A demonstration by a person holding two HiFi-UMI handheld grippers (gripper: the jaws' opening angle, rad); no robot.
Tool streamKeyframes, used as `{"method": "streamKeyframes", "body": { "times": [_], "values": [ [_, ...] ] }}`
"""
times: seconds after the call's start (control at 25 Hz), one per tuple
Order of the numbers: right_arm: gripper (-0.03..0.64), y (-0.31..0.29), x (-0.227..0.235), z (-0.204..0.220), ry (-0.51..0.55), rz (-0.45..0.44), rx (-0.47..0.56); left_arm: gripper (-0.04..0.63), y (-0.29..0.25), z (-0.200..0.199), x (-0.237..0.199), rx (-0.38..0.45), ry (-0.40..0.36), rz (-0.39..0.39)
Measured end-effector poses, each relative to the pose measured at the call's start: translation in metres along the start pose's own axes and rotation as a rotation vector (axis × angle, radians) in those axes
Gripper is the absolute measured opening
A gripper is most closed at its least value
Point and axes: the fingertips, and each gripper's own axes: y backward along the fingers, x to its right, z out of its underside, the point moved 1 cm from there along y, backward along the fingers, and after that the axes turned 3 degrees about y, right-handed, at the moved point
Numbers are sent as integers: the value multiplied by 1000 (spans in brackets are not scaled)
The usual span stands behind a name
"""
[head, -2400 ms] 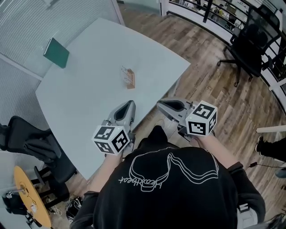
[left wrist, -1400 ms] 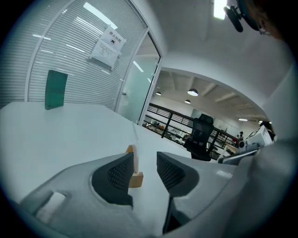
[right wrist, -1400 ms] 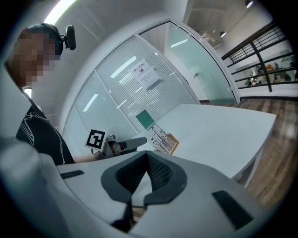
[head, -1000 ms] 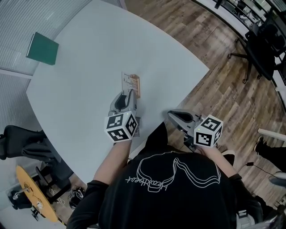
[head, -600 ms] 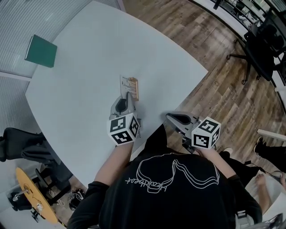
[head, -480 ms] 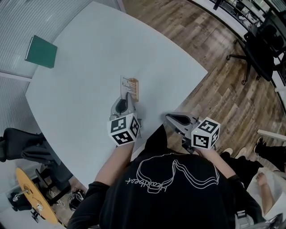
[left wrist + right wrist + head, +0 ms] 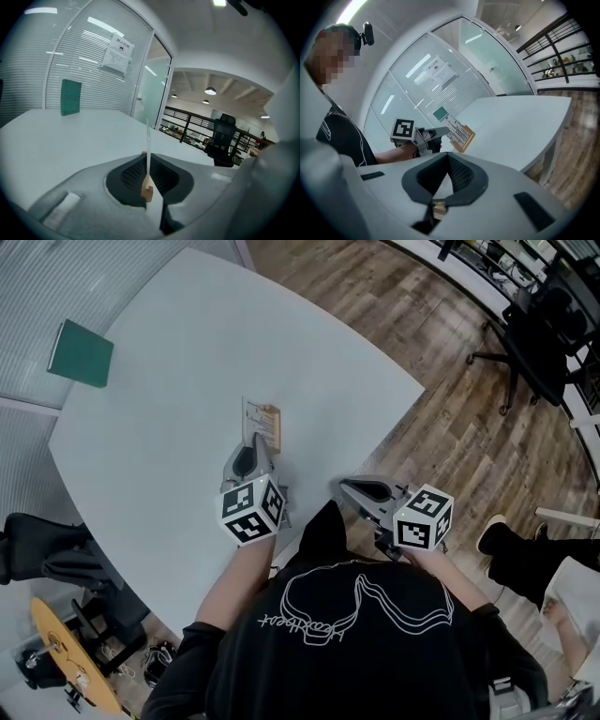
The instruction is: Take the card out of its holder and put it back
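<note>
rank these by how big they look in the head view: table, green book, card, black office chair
1. table, by far the largest
2. black office chair
3. green book
4. card, a little smaller than the book and partly hidden

Green slab (image 7: 81, 353), pale table (image 7: 187, 334)

The left claw (image 7: 253, 439), jaws just closing round the card (image 7: 250, 415) in its wooden holder (image 7: 273, 426), reaches over the surface's (image 7: 309, 362) near edge; the right claw (image 7: 345, 487) hangs beyond it.
</note>
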Motion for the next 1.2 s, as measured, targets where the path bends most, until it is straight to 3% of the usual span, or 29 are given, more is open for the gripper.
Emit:
{"method": "streamKeyframes", "body": {
  "times": [0.64,1.0,1.2],
  "values": [
    [6,34,-14,0,27,35,45,26,33,-33,6,106,23,27],
    [6,62,-40,-4,72,50,83,25,75,-54,32,187,-41,106],
    [6,78,-60,-15,97,32,129,25,108,-53,46,181,-18,177]
  ]
}}
